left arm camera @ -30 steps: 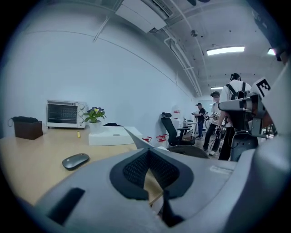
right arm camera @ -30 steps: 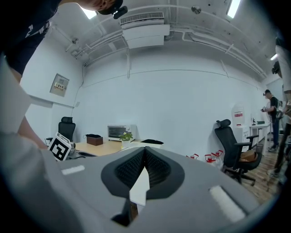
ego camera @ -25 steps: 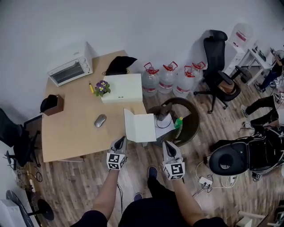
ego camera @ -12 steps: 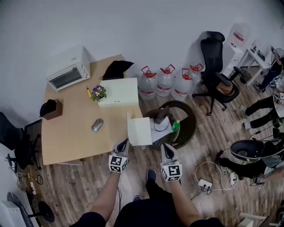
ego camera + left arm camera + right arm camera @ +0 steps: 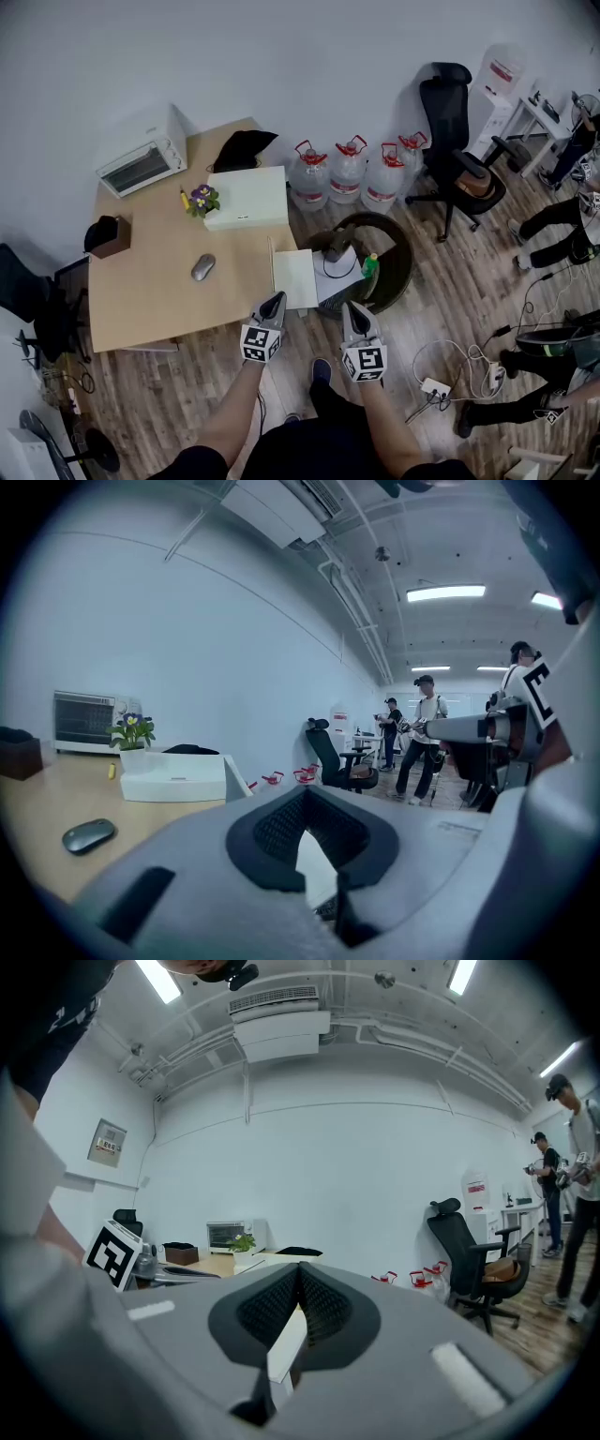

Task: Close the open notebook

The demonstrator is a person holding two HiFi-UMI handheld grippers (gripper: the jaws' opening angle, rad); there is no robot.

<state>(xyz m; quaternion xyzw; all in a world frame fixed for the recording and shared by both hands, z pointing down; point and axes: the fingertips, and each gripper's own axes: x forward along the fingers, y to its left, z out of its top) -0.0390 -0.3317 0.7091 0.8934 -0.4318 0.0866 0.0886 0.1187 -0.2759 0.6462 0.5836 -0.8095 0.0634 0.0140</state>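
In the head view the open notebook (image 5: 298,279) lies at the wooden desk's (image 5: 159,291) near right corner, white pages up, its left leaf (image 5: 272,261) raised almost upright. My left gripper (image 5: 277,299) hovers just off the desk edge, right below the notebook, with its jaws together. My right gripper (image 5: 349,309) hangs a little to the right over the floor, also shut and empty. In the left gripper view the jaws (image 5: 302,795) meet at their tips, and in the right gripper view (image 5: 298,1270) too, with a white strip showing behind each.
On the desk stand a toaster oven (image 5: 142,155), a flower pot (image 5: 201,198), a white box (image 5: 248,197), a mouse (image 5: 202,268) and a black bag (image 5: 242,145). A round black bin (image 5: 398,258) sits right of the notebook, with water jugs (image 5: 347,173) and an office chair (image 5: 455,141) behind.
My left gripper has shifted right and nearer to the notebook's near edge. The raised leaf looks narrower and steeper than a second ago. The right gripper has barely moved.
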